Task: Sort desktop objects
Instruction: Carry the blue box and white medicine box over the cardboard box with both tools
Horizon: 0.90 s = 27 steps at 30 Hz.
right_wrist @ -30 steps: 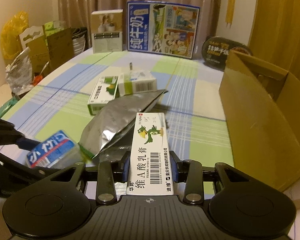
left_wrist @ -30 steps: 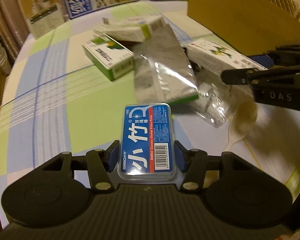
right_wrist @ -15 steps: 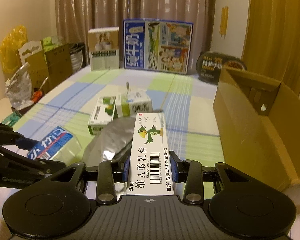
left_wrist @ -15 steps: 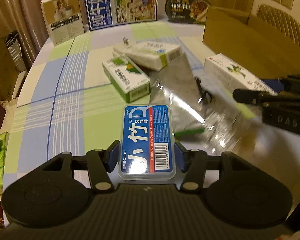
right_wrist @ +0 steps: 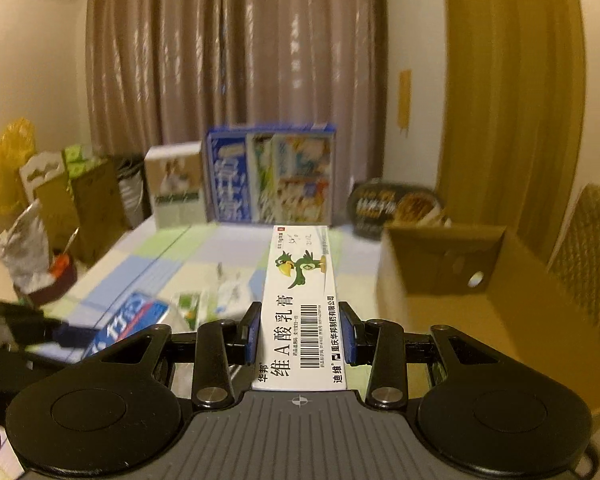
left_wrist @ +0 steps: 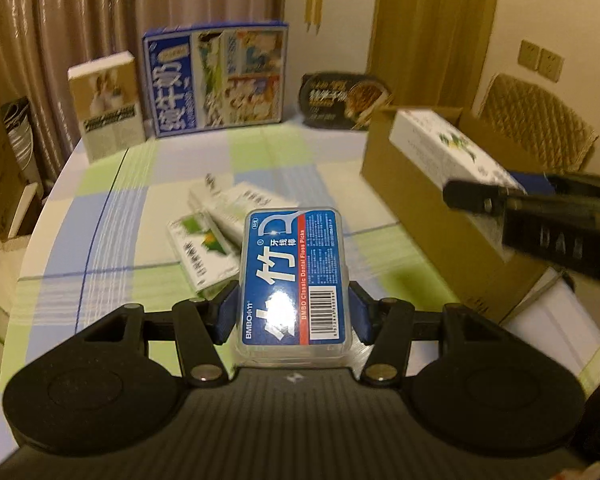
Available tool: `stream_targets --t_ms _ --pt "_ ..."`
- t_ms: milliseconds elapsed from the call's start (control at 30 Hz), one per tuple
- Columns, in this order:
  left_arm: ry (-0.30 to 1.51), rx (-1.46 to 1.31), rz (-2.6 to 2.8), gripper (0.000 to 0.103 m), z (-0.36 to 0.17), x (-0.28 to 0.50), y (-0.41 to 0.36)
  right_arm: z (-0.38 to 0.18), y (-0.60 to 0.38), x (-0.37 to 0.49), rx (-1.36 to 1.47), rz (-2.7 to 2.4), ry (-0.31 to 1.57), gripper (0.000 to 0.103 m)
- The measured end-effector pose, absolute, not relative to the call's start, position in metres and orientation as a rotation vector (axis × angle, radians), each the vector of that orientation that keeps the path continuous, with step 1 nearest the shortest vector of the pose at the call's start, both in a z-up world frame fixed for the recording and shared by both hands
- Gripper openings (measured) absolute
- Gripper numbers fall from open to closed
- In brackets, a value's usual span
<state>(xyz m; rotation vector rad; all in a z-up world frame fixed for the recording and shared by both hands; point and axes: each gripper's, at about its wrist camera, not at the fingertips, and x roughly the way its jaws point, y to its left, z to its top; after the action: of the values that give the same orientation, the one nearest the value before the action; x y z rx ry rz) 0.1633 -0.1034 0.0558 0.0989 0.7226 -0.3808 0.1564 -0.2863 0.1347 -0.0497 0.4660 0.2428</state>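
Currently two items are held. The clear-lidded, blue-labelled plastic dental floss pick case sits pinched across its long sides in the left gripper, raised above the checked tablecloth. Judged light, rigid, smooth-walled; glossy plastic could slide against the blue pads, so a hold at mid-length on the flat sides looks right.

The long white cardboard ointment carton with a green parrot print is clamped by its narrow sides in the right gripper, well clear of the table. Judged light and hollow; thin card would dent under hard squeeze, and the far end overhangs.

The open brown cardboard box stands just to the right, the likely destination. Green-and-white cartons lie on the cloth below.
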Motion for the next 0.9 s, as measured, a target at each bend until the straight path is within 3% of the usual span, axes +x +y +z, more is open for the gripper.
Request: stream_targets --t_ms 433,900 --pt "0.653 0.150 -0.496 0.051 0.115 0.148 -0.194 0.157 -0.381 0.142 -0.052 0.118 0.452 0.036" --pt "0.694 0.103 -0.565 0.051 0.119 0.152 -0.283 0.154 -0.462 0.131 -0.038 0.051 0.499 0.036"
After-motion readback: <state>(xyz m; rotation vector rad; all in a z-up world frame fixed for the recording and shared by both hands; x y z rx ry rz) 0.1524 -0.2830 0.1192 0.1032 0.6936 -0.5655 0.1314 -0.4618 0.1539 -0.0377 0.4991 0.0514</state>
